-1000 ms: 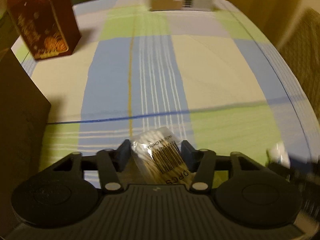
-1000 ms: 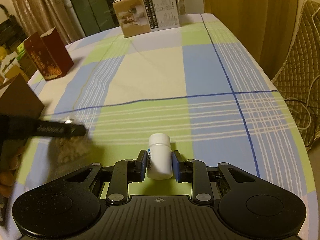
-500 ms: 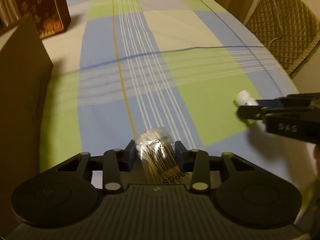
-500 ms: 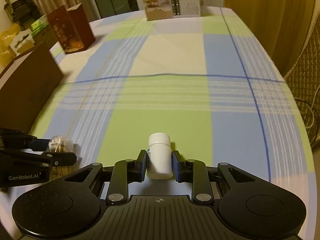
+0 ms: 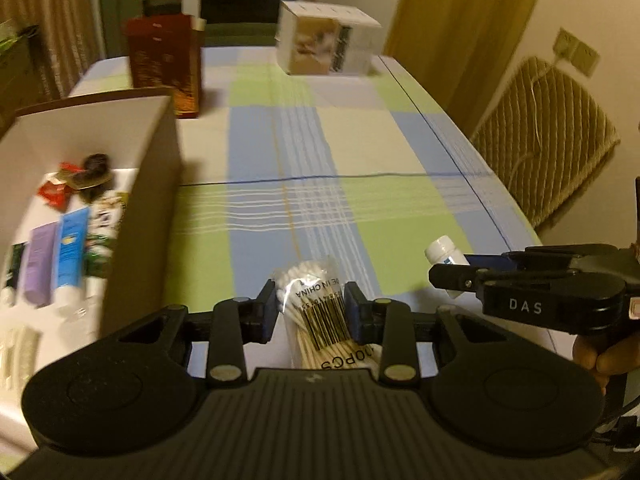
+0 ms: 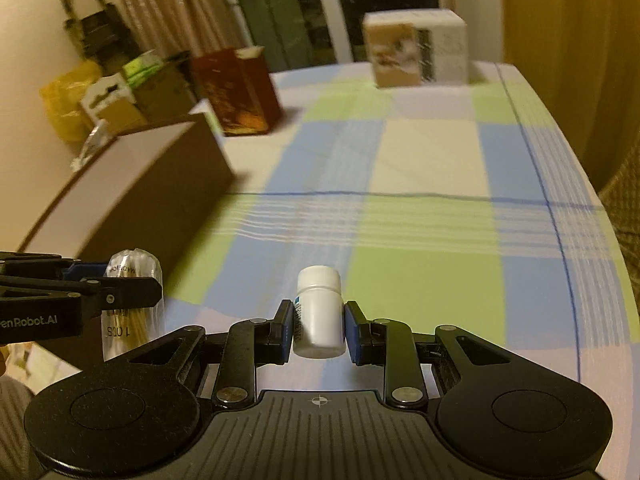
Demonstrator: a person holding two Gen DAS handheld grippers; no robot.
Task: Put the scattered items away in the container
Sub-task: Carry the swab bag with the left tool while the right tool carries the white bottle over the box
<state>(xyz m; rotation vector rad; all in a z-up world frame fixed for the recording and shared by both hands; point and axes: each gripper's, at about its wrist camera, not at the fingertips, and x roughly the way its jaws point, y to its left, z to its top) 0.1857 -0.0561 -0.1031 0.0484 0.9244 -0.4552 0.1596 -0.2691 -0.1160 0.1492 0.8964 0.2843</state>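
My left gripper (image 5: 311, 312) is shut on a clear bag of cotton swabs (image 5: 316, 304) and holds it above the checked tablecloth. The same bag (image 6: 134, 300) shows at the left of the right wrist view, in the left gripper (image 6: 120, 290). My right gripper (image 6: 319, 330) is shut on a small white pill bottle (image 6: 319, 316), lifted off the table. That bottle (image 5: 442, 252) appears at the right of the left wrist view, in the right gripper (image 5: 452, 270). The open brown cardboard box (image 5: 154, 184) stands to the left; several tubes (image 5: 56, 256) and wrappers lie inside.
A dark red carton (image 5: 164, 66) stands behind the box, and a white printed carton (image 5: 324, 42) sits at the table's far end. A wicker chair (image 5: 548, 140) is beyond the right edge. Bags and boxes (image 6: 100, 92) are piled past the left side. A hand (image 5: 600, 356) holds the right gripper.
Both grippers have risen with their loads and the views tilted up. The box's inside has come into the left wrist view, which has swung toward it.
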